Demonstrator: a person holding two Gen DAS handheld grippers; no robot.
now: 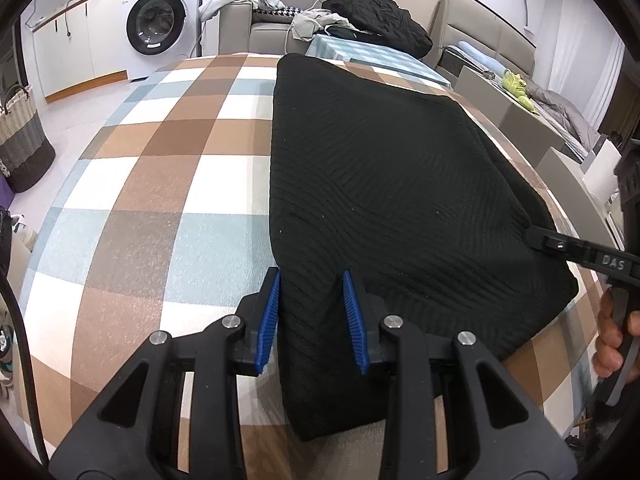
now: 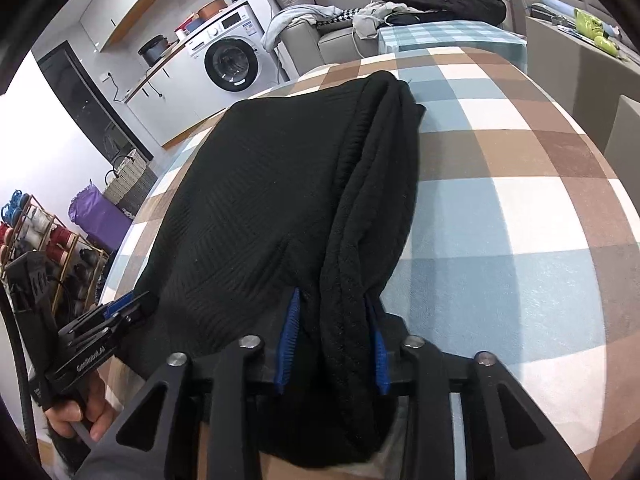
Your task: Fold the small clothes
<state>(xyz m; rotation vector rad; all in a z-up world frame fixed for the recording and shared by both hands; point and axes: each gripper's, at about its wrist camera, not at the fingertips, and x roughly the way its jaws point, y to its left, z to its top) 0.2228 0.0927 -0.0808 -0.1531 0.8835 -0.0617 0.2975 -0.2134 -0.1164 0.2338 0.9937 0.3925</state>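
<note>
blue ribbed pads (image 1: 272, 312) of our left gripper (image 1: 312, 316), nearest the lens: jaws parted, straddling the near corner of the black knit garment (image 1: 384, 184), cloth between them but not visibly pinched.

our right gripper (image 2: 334, 344): blue pads on either side of a bunched, doubled edge of the same garment; cloth fills the gap, which reads as clamped.

garment: black, ribbed, lying partly folded on the checked tablecloth (image 1: 160, 168), one side rolled thick along the right edge in the right wrist view.

background: washing machine (image 1: 158, 26), woven basket (image 1: 20, 136), dark heap on a sofa.

risks, in our judgement: the left jaws could close on too little fabric and let the corner slip when lifted; the right's thick bunch may drag unevenly, skewing the fold; the heavy knit may sag between the two grips.
</note>
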